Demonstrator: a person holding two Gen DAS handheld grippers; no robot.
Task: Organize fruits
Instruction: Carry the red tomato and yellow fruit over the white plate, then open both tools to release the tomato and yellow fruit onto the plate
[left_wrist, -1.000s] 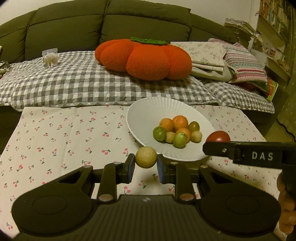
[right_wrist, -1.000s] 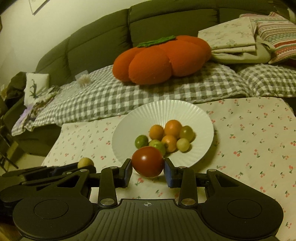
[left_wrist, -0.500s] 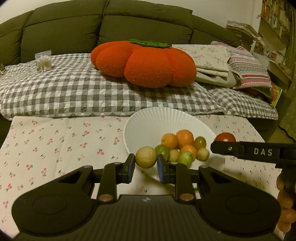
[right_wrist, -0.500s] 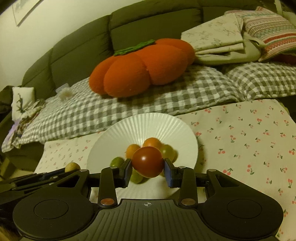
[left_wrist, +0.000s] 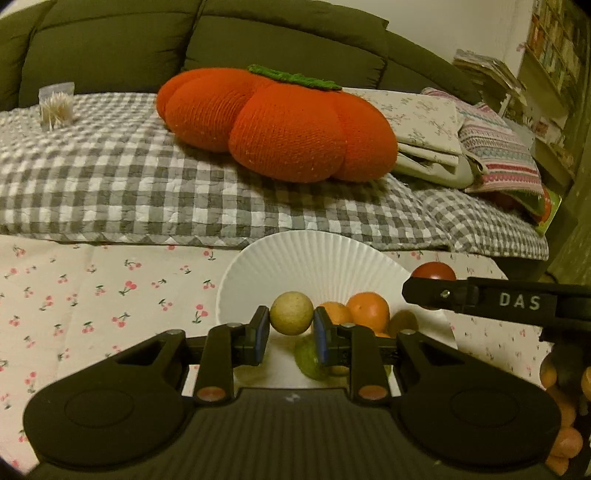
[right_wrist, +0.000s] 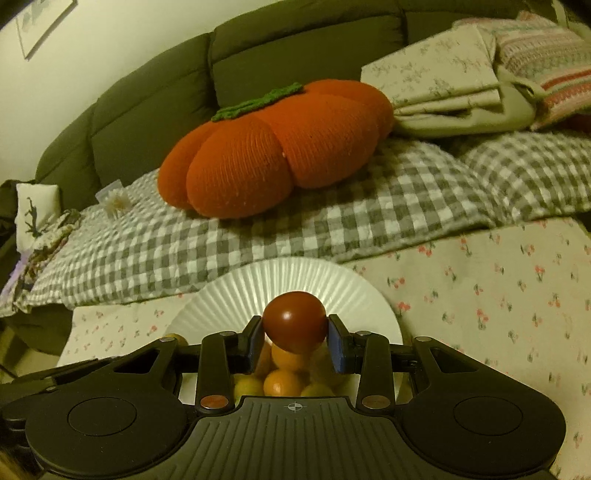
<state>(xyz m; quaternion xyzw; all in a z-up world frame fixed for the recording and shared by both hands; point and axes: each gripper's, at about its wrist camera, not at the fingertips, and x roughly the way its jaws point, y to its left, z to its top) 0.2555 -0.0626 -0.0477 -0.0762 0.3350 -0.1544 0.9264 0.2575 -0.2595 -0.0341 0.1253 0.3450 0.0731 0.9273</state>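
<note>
Left gripper (left_wrist: 291, 329) clamps a yellowish fruit (left_wrist: 291, 313) above the plate (left_wrist: 314, 258); right gripper (right_wrist: 295, 339) clamps a red tomato (right_wrist: 294, 321) over the oranges (right_wrist: 282, 382).

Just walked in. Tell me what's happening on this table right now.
A person is gathering fruit into a ribbed white plate on the cherry-print tablecloth. The left claw is shut on a round yellowish-tan fruit, and the right claw is shut on a round dark red tomato. Both are held over the plate, above the pile of small orange and green fruits in it. Neither has been released yet.
</note>
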